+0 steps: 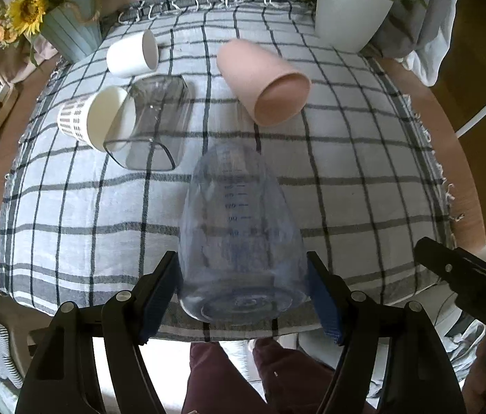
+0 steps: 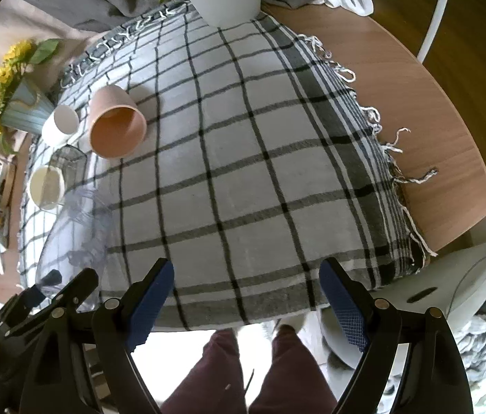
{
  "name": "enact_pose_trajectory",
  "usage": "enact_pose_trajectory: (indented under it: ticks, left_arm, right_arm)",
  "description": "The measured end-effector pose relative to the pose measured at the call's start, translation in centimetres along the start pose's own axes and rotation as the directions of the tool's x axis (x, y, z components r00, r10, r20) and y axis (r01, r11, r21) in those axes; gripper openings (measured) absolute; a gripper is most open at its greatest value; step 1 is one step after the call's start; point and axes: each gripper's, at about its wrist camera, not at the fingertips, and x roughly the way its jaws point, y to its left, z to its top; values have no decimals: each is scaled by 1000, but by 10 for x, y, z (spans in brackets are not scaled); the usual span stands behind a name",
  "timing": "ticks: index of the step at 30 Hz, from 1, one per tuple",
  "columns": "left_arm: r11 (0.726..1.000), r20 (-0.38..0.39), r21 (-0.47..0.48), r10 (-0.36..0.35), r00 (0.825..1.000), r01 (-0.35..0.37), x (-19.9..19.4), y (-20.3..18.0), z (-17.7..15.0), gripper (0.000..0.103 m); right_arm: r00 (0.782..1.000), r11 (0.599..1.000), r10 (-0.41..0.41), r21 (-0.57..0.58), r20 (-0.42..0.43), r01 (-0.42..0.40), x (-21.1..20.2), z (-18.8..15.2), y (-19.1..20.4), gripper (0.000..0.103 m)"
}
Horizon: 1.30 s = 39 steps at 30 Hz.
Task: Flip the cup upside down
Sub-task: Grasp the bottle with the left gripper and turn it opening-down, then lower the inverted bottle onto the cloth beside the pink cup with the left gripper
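Beyond my left gripper (image 1: pixel 243 296), clamped on the clear bluish measuring cup (image 1: pixel 241 241) at the checked cloth's (image 1: pixel 346 172) near edge, I see a pink tumbler (image 1: pixel 263 82), square glass (image 1: pixel 153 124) and two white cups, all empty on their sides, while my right gripper (image 2: pixel 246 296) hangs open.

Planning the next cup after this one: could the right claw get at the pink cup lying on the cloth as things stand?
Probably yes. The right claw is open and holds nothing, and bare checked cloth lies between it and the pink cup. The cup lies on its side, mouth toward the claw, apart from the white cup beside it.
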Motion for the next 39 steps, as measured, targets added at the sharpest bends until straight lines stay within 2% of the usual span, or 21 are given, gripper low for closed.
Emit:
enact_pose_trajectory:
  ticks: [13,21,31,39]
  left_arm:
    - [1000,45,-1,-30,999,30,-9,7,32,72]
    - [999,71,38,-26,997,23,-5,6,55,72]
    - [999,73,46,-33,997,29,4,8,77,72]
    - [998,62,53,-46,997,43,9,9,82,73]
  right_arm:
    - [997,999,40,11,65,-40,-16,15,19,86]
    - [996,999,42,28,77,-44,-17,25,24,86]
    - [995,998,26,49,93,-30,-18,36,28,86]
    - [996,998,24,53,90,-29,-17,38,33,85]
